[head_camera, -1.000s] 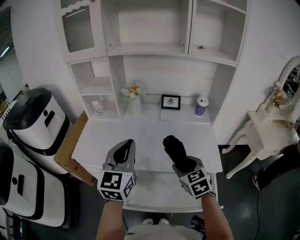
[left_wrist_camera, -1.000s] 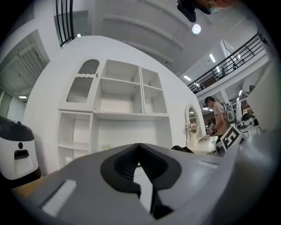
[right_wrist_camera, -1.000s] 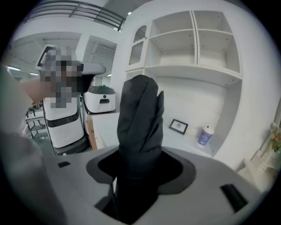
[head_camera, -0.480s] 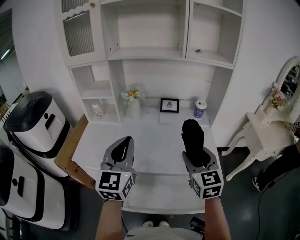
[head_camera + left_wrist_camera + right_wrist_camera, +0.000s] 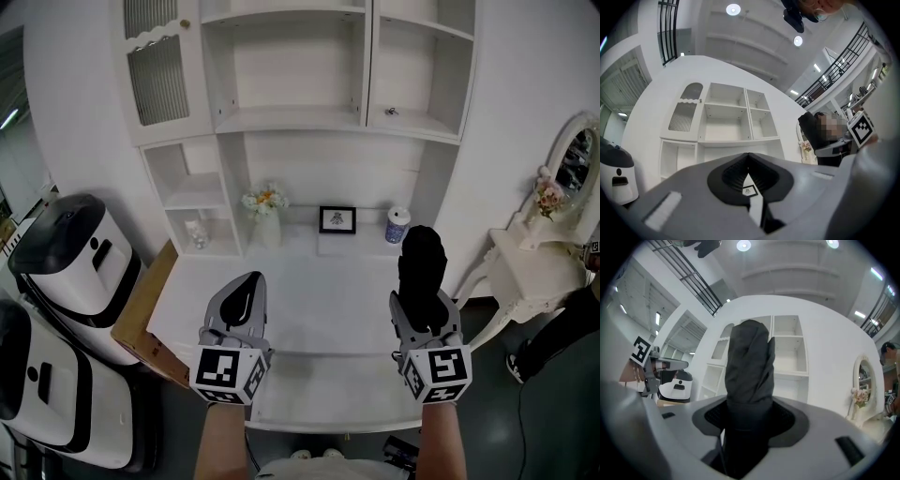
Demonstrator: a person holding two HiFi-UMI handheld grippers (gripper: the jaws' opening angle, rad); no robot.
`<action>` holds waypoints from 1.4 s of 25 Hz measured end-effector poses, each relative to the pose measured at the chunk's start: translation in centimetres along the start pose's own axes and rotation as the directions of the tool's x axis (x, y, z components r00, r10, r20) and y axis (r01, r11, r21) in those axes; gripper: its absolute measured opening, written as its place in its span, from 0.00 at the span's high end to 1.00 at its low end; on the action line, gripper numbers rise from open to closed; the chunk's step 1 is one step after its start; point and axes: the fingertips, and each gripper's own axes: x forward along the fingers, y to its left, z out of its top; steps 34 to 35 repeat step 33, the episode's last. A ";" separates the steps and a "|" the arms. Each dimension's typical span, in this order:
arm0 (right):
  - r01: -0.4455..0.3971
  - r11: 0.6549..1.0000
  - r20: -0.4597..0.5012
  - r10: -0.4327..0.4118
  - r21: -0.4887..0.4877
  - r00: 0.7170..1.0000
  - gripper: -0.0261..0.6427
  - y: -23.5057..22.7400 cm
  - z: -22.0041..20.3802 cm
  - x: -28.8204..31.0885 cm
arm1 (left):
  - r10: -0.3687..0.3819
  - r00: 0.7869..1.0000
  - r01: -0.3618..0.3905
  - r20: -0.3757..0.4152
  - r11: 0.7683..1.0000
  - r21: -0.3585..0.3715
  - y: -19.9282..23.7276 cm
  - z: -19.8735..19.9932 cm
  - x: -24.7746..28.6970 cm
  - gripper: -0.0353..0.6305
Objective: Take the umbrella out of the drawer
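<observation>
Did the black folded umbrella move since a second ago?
Yes. The black folded umbrella in the right gripper went up and right, from below the small framed picture to beside the blue cup.

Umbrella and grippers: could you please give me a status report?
Right gripper shut on folded black umbrella, held above the desk. Left gripper shut, empty. Vase, frame, cup stand at desk's back.

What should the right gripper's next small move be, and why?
Probably lower the umbrella onto the bare desk top and then let go. The right gripper is clamped on the folded black umbrella, holding it above the desk, clear of the drawer, so only setting it down seems left.
</observation>
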 end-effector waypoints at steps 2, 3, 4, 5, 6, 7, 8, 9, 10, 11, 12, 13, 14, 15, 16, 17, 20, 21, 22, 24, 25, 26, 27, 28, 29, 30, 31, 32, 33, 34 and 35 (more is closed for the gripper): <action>0.020 1.000 0.017 -0.020 -0.004 1.000 0.60 -0.5 0.6 -0.4 | 0.003 1.000 -0.003 0.007 1.000 0.001 0.2 0.3 -0.1 0.94; 0.030 1.000 0.027 -0.030 -0.002 0.999 0.60 -0.8 0.9 -0.6 | 0.003 1.000 -0.003 0.011 1.000 0.003 0.2 0.5 -0.1 0.94; 0.038 0.999 0.036 -0.038 0.002 0.999 0.60 -1.1 1.3 -0.8 | 0.003 1.000 -0.003 0.015 1.000 0.005 0.3 0.7 -0.1 0.94; 0.046 0.999 0.045 -0.046 0.006 0.998 0.60 -1.3 1.6 -1.0 | 0.004 1.000 -0.004 0.021 1.000 0.008 0.4 0.9 -0.1 0.94; 0.054 0.999 0.053 -0.054 0.008 0.997 0.60 -1.6 1.9 -1.3 | 0.004 1.000 -0.004 0.026 1.000 0.010 0.4 1.2 -0.1 0.94; 0.061 0.998 0.061 -0.062 0.008 0.996 0.60 -1.8 2.3 -1.5 | 0.003 0.999 -0.003 0.032 1.000 0.013 0.4 1.4 -0.1 0.94; 0.068 0.998 0.070 -0.068 0.006 0.995 0.60 -1.9 2.6 -1.7 | 0.002 0.999 -0.002 0.038 1.000 0.016 0.4 1.7 -0.1 0.94; 0.073 0.997 0.078 -0.073 0.004 0.994 0.60 -2.1 3.0 -2.0 | 0.001 0.999 -0.001 0.043 1.000 0.018 0.5 2.0 -0.1 0.94; 0.076 0.997 0.087 -0.076 0.002 0.993 0.60 -2.1 3.3 -2.1 | 0.000 0.999 -0.001 0.048 1.000 0.021 0.5 2.2 -0.1 0.94; 0.076 0.997 0.093 -0.076 -0.002 0.993 0.60 -2.0 3.6 -2.2 | 0.001 0.999 -0.003 0.052 1.000 0.023 0.6 2.4 -0.1 0.94; 0.076 0.997 0.097 -0.075 -0.006 0.992 0.60 -2.0 3.9 -2.2 | 0.003 0.998 -0.004 0.056 1.000 0.025 0.7 2.6 -0.2 0.94; 0.075 0.997 0.100 -0.073 -0.010 0.992 0.60 -1.9 4.1 -2.2 | 0.005 0.998 -0.006 0.059 1.000 0.026 0.8 2.8 -0.2 0.94; 0.074 0.997 0.101 -0.072 -0.013 0.992 0.60 -1.9 4.2 -2.2 | 0.006 0.998 -0.008 0.061 1.000 0.027 0.9 2.9 -0.3 0.94; 0.073 0.997 0.102 -0.071 -0.014 0.992 0.60 -1.8 4.3 -2.2 | 0.007 0.998 -0.008 0.062 1.000 0.028 0.9 3.0 -0.3 0.94; 0.072 0.997 0.103 -0.070 -0.015 0.992 0.60 -1.7 4.4 -2.3 | 0.007 0.998 -0.009 0.062 1.000 0.029 0.9 3.1 -0.3 0.94; 0.070 0.997 0.105 -0.068 -0.016 0.992 0.60 -1.6 4.5 -2.4 | 0.007 0.998 -0.009 0.062 1.000 0.030 0.8 3.1 -0.3 0.94; 0.063 0.998 0.113 -0.060 -0.027 0.992 0.60 -1.1 4.7 -2.5 | 0.004 0.998 -0.006 0.062 0.999 0.035 0.7 3.1 -0.4 0.94; 0.062 0.998 0.115 -0.058 -0.030 0.992 0.60 -1.0 4.8 -2.5 | 0.002 0.998 -0.005 0.062 0.999 0.037 0.7 3.2 -0.4 0.94; 0.061 0.998 0.116 -0.057 -0.033 0.992 0.60 -0.9 4.9 -2.5 | 0.001 0.998 -0.003 0.063 0.999 0.038 0.7 3.2 -0.4 0.94; 0.060 0.998 0.118 -0.056 -0.037 0.992 0.60 -0.7 5.0 -2.5 | -0.002 0.998 -0.001 0.066 0.999 0.040 0.6 3.3 -0.3 0.94; 0.060 0.997 0.118 -0.055 -0.038 0.992 0.60 -0.7 5.0 -2.5 | -0.002 0.998 -0.001 0.067 0.999 0.040 0.6 3.3 -0.3 0.94; 0.059 0.997 0.117 -0.054 -0.040 0.992 0.60 -0.6 5.0 -2.5 | -0.002 0.998 -0.001 0.069 0.999 0.040 0.7 3.4 -0.3 0.94; 0.058 0.997 0.116 -0.053 -0.041 0.992 0.60 -0.5 5.0 -2.4 | -0.002 0.998 -0.001 0.070 0.999 0.040 0.7 3.4 -0.3 0.94; 0.058 0.997 0.116 -0.053 -0.042 0.992 0.60 -0.5 5.1 -2.4 | -0.002 0.997 0.000 0.071 0.999 0.040 0.7 3.5 -0.3 0.94; 0.058 0.997 0.115 -0.053 -0.043 0.992 0.60 -0.5 5.1 -2.4 | -0.003 0.997 0.000 0.072 0.999 0.040 0.8 3.5 -0.3 0.94; 0.058 0.997 0.114 -0.053 -0.042 0.992 0.60 -0.5 5.2 -2.3 | -0.003 0.997 0.000 0.072 0.999 0.040 0.8 3.6 -0.2 0.94; 0.058 0.997 0.114 -0.053 -0.042 0.992 0.60 -0.4 5.2 -2.3 | -0.003 0.997 0.000 0.072 0.999 0.040 0.9 3.6 -0.2 0.94; 0.059 0.997 0.113 -0.054 -0.041 0.992 0.60 -0.4 5.2 -2.3 | -0.004 0.997 0.001 0.072 0.999 0.040 0.9 3.7 -0.2 0.94; 0.059 0.997 0.113 -0.054 -0.040 0.992 0.60 -0.4 5.3 -2.2 | -0.004 0.997 0.001 0.072 0.999 0.040 1.0 3.7 -0.2 0.94; 0.059 0.997 0.113 -0.054 -0.040 0.992 0.60 -0.4 5.3 -2.2 | -0.004 0.997 0.001 0.072 0.999 0.040 1.0 3.7 -0.2 0.94; 0.059 0.997 0.113 -0.054 -0.040 0.992 0.60 -0.4 5.3 -2.2 | -0.004 0.997 0.001 0.072 0.999 0.040 1.0 3.7 -0.2 0.94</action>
